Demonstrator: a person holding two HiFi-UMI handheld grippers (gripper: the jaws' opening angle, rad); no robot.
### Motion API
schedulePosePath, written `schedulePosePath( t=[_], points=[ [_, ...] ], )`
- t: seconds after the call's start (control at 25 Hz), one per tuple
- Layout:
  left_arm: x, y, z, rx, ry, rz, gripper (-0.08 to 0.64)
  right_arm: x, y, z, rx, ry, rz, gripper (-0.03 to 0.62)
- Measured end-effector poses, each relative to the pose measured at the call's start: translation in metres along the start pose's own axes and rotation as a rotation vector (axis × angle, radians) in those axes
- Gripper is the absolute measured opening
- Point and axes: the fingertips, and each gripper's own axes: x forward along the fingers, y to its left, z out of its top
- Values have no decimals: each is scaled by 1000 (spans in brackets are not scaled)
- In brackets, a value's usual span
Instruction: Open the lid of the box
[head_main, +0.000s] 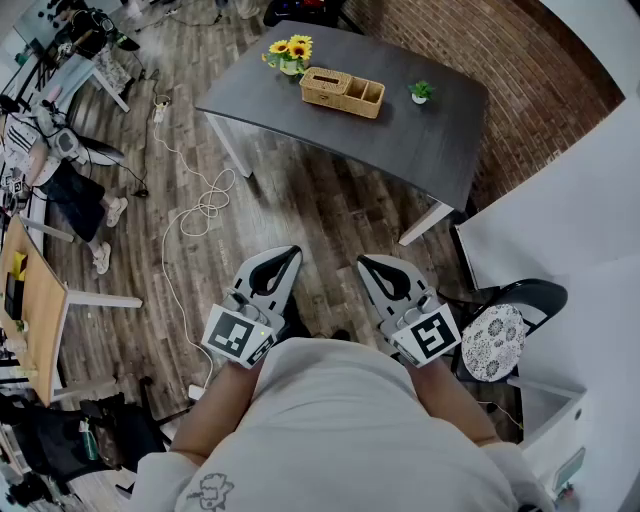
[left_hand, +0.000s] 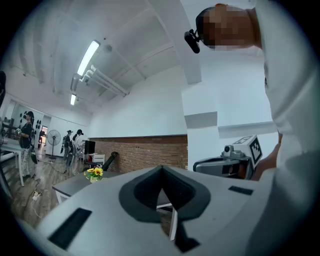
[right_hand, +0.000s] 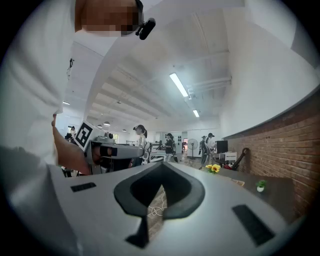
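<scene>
One dark grey table (head_main: 400, 140) is the largest thing ahead of both grippers, well apart from them across a stretch of wooden floor. Its long side runs crosswise to the way they point. Next in size are the tools themselves, held level and side by side close to the person's body. The left gripper (head_main: 288, 255) has its jaws together with nothing between them, and its own view shows the two tips meeting (left_hand: 161, 169) with only floor and a table leg visible through the gap below. The right gripper (head_main: 368, 262) is closed in the same way and also empty, its tips joined in its own view (right_hand: 161, 176). A chair with a round patterned seat (head_main: 492, 342) stands just beside the right gripper, on its outer side. A white cable (head_main: 200, 205) loops over the floor ahead and to the left of the left gripper. The woven box (head_main: 343, 92) sits on the table, far ahead of both grippers and untouched. Its long axis lies along the table's length, so it is broadside to them. The lidded end points to their left and the open compartments to their right, and the lid lies flat and shut. A pot of sunflowers (head_main: 290, 52) stands just beyond the box's left end. A small green plant (head_main: 420, 92) stands near its right end.
</scene>
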Motion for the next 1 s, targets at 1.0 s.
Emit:
schedulePosePath(
  t=[1.0],
  points=[
    [3,171,-1,-54,10,-115,11,169,-8,-9,-33,64,-37,5]
  ],
)
